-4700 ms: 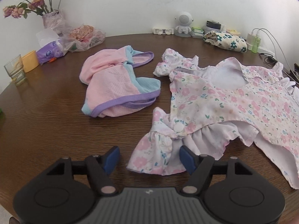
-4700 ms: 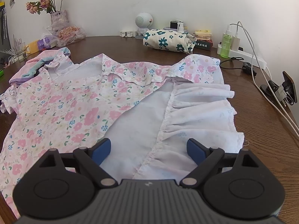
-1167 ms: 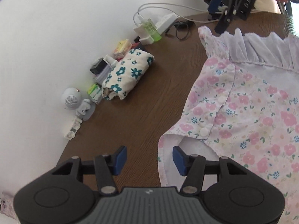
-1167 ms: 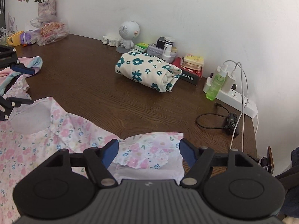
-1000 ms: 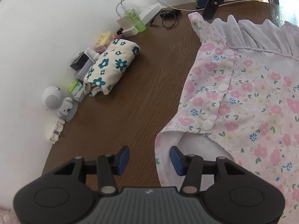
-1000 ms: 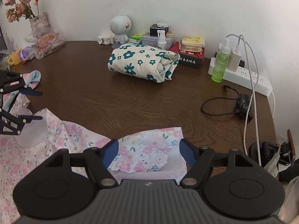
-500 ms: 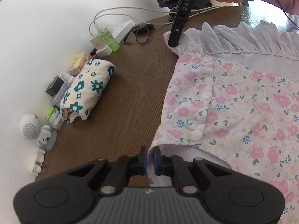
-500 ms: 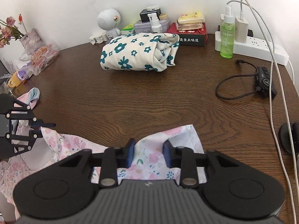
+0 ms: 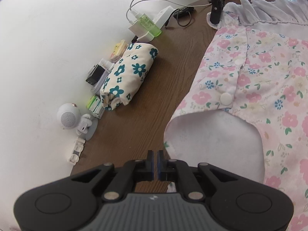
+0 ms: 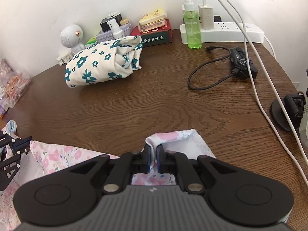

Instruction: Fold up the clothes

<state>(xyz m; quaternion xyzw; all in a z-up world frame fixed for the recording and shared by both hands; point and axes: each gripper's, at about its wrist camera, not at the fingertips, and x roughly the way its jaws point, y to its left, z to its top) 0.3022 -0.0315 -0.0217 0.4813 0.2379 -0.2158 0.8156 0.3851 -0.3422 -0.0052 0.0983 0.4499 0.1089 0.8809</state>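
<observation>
A pink floral dress point(image 9: 259, 80) with white snap buttons and a white ruffle lies on the brown table point(image 9: 154, 100). My left gripper point(image 9: 155, 164) is shut at the dress's neckline edge; whether cloth is between the pads is hidden, though a scrap shows just behind them. My right gripper point(image 10: 153, 158) is shut on a corner of the same dress point(image 10: 173, 136), with cloth bunched between its pads. The right gripper also shows in the left wrist view point(image 9: 216, 9) at the dress's far corner. The left gripper shows at the left edge of the right wrist view point(image 10: 11, 150).
A folded cream cloth with teal flowers point(image 10: 104, 63) lies near the wall. A round speaker figure point(image 10: 71, 36), boxes, a green spray bottle point(image 10: 191, 30), a power strip point(image 10: 231, 32) with cables and a black device point(image 10: 242, 61) line the back. A black stand point(image 10: 288, 111) is at right.
Both grippers have closed from open over the last second. The right one has pinched the dress corner and the left one has shut at the neckline edge. Both moved closer to the table.
</observation>
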